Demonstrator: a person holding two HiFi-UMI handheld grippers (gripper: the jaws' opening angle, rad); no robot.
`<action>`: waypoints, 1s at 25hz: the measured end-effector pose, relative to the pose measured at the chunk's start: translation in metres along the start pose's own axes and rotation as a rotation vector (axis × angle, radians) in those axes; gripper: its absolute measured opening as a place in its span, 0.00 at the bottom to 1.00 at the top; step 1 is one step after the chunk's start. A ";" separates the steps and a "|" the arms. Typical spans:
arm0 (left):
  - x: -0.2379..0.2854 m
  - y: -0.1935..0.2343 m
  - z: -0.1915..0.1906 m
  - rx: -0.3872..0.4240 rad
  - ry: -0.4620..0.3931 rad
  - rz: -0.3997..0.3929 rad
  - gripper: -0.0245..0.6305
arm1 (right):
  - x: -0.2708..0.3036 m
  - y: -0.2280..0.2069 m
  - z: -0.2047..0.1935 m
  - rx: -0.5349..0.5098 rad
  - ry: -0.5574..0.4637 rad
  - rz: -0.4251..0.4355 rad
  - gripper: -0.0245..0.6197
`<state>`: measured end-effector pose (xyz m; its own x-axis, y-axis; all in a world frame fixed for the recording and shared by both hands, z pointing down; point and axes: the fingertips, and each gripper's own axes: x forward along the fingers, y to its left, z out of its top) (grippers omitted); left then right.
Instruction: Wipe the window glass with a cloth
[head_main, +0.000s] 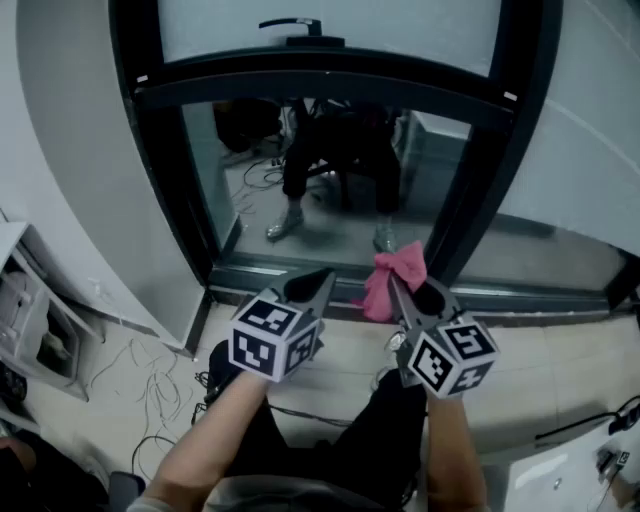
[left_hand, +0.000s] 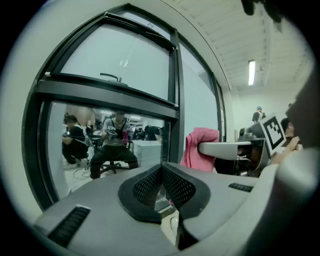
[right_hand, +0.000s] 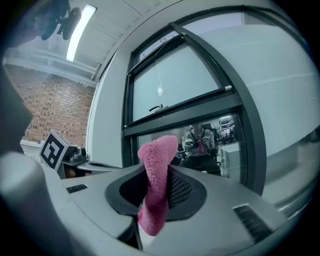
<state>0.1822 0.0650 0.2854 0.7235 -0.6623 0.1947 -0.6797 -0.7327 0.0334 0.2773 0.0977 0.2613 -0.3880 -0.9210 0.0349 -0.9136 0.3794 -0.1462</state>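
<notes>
Black-and-white square markers cover the two cubes (head_main: 272, 335) at the lower centre of the head view, one riding on each gripper above the person's forearms. Just ahead of the left-hand cube, the left gripper (head_main: 322, 278) tapers to a dark point; in its own view the two meshed black pads meet at their tips, with nothing pinched between them. To its right in the frame, the right gripper (head_main: 395, 285) is clamped on a pink terry cloth (head_main: 378, 295). The right gripper view shows that cloth nipped between the pads, one end standing up above them and the other hanging below. The cloth sits at the centre of the head view, low against the bottom rail of the black metal window frame (head_main: 330, 85). I cannot tell whether it touches the rail or the pane. The pale tiled floor (head_main: 560, 370) runs beneath both grippers, with thin loose cables (head_main: 140, 385) trailing at the lower left. Beyond the cloth stands the window glass (head_main: 330, 190), a dark lower pane in the middle of the frame that reflects a seated figure. Above it, past the frame's crossbar, a lighter pane carries a black lever handle (head_main: 292, 24) at the top centre.
</notes>
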 end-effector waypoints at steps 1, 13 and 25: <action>0.006 0.001 0.002 0.004 0.000 -0.006 0.04 | 0.003 -0.005 0.002 -0.006 -0.005 -0.003 0.15; 0.078 0.014 0.026 0.025 -0.010 -0.070 0.04 | 0.045 -0.064 0.033 -0.021 -0.054 -0.066 0.15; 0.125 0.010 0.045 0.073 -0.013 -0.170 0.04 | 0.045 -0.123 0.050 -0.015 -0.089 -0.239 0.15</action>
<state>0.2714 -0.0323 0.2662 0.8290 -0.5298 0.1793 -0.5375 -0.8433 -0.0068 0.3783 0.0055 0.2315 -0.1496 -0.9885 -0.0201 -0.9800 0.1510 -0.1297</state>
